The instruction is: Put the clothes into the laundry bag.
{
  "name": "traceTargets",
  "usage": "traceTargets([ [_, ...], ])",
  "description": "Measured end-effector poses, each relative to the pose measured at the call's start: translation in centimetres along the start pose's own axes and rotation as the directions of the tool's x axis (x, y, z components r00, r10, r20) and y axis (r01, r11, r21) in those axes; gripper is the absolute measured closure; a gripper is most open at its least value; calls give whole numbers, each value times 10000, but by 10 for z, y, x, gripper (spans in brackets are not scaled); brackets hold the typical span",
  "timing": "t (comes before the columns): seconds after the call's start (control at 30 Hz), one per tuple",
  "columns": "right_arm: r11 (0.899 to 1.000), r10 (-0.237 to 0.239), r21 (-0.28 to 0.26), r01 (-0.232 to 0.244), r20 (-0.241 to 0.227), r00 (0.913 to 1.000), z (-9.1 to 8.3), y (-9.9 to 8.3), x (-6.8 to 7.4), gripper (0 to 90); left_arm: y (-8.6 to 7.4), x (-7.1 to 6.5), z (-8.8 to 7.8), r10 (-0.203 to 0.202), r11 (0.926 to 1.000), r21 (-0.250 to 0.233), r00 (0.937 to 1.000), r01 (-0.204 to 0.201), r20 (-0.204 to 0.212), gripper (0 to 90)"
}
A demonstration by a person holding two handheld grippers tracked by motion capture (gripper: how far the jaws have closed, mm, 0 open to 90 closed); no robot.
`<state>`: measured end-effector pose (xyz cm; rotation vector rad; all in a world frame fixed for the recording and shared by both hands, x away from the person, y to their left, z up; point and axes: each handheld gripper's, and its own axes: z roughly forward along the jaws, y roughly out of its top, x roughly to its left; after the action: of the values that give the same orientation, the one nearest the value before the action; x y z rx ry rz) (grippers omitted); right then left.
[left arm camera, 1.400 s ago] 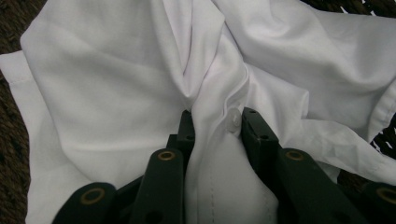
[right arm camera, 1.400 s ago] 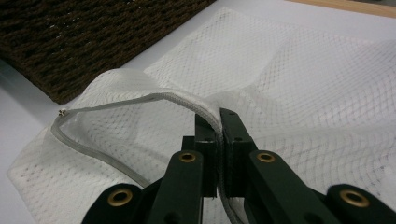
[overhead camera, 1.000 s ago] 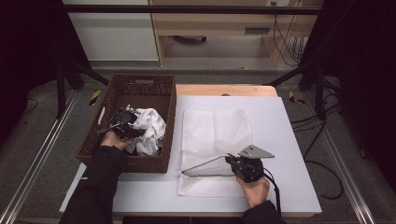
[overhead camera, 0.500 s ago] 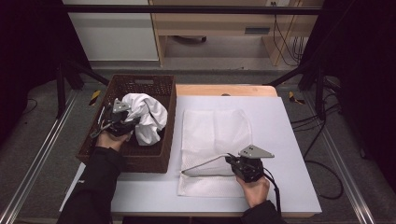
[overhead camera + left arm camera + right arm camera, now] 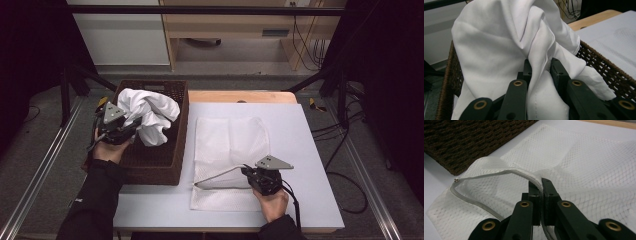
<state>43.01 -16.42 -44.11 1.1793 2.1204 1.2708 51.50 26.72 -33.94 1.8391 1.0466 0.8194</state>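
Observation:
A crumpled white cloth [image 5: 149,114] hangs over the brown wicker basket [image 5: 167,165] at the table's left. My left gripper [image 5: 127,129] is shut on a fold of that white cloth [image 5: 499,50], which bulges between the black jaws and is lifted above the basket rim [image 5: 599,67]. A white mesh laundry bag [image 5: 230,145] lies flat on the grey table top. My right gripper [image 5: 248,173] is shut on the bag's zipper edge [image 5: 506,173] and holds the upper lip raised, so the mouth of the mesh bag [image 5: 586,162] gapes toward the basket.
The basket wall [image 5: 469,142] stands close to the left of the bag's mouth. A wooden strip [image 5: 240,96] runs along the table's far edge. Metal rails [image 5: 42,165] and dark frame legs flank the table; cables [image 5: 345,165] lie on the floor at right.
My left gripper has risen out of the basket and moved toward its far left, lifting the white cloth with it. The right gripper and the bag have stayed put.

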Motion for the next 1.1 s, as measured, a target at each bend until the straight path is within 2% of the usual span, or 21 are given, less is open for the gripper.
traceTargets([
  [0.4,10000,8,-6,-8,-11,10000,0,0,0,871,23,5,-34,-243,9945,-1013,9996,257,150,761],
  [0.5,10000,34,-23,-34,-25,10000,0,0,0,871,28,3,-44,-289,9897,-1393,9991,330,311,760],
  [0.7,10000,55,-32,-55,-17,10000,-1,0,0,873,37,-6,-59,-131,9841,-1758,9979,241,640,760],
  [0.83,10000,60,-60,-60,18,10000,0,0,-1,874,43,-12,-69,-115,9785,-2037,9944,329,1051,760],
  [0.97,10000,30,-50,-30,15,10000,0,0,-1,874,48,-21,-79,123,9758,-2178,9911,170,1324,759],
  [1.07,10000,21,-40,-21,41,10000,0,0,-1,874,52,-28,-84,335,9697,-2443,9879,45,1511,759],
  [1.1,10000,36,-41,-36,41,10000,-1,0,-1,874,53,-31,-87,309,9709,-2392,9859,96,1647,759],
])
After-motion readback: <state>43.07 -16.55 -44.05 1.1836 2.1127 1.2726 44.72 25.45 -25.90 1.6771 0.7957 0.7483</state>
